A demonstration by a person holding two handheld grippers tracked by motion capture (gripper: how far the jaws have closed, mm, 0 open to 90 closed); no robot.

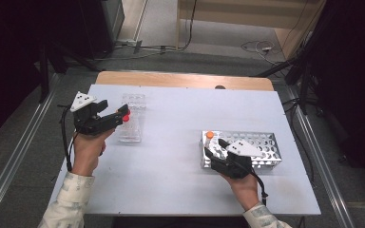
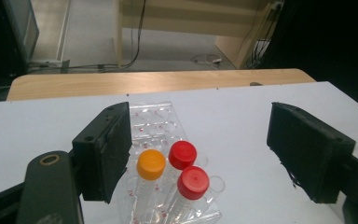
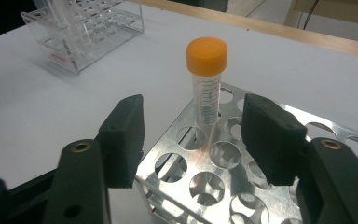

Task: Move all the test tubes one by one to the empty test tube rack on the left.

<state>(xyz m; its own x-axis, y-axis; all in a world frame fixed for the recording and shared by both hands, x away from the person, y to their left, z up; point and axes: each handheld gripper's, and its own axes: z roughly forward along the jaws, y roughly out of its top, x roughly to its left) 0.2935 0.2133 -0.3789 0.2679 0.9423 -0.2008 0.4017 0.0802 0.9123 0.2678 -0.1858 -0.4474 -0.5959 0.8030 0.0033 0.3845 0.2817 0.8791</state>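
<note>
Your left gripper (image 1: pixel 119 116) hangs just above the clear plastic rack (image 1: pixel 132 118) at the left of the worktop (image 1: pixel 171 142), and its fingers (image 2: pixel 107 149) are spread wide, released, gripping nothing. Looking along them, you see three capped tubes standing together in the near end of that clear rack: an orange-capped tube (image 2: pixel 150 164) and two red-capped tubes (image 2: pixel 182 154) (image 2: pixel 193 182), all close between your fingers but untouched.

Well to the right of the clear rack sits the metal rack (image 1: pixel 261 145) with its round holes. Your right gripper (image 1: pixel 215 148) rests at its near left end, fingers (image 3: pixel 123 137) parted and empty. A lone tube with an orange cap (image 3: pixel 207 55) stands upright in a hole at the metal rack's far left corner, just beyond your right fingertips, in line with the gap between them.
</note>
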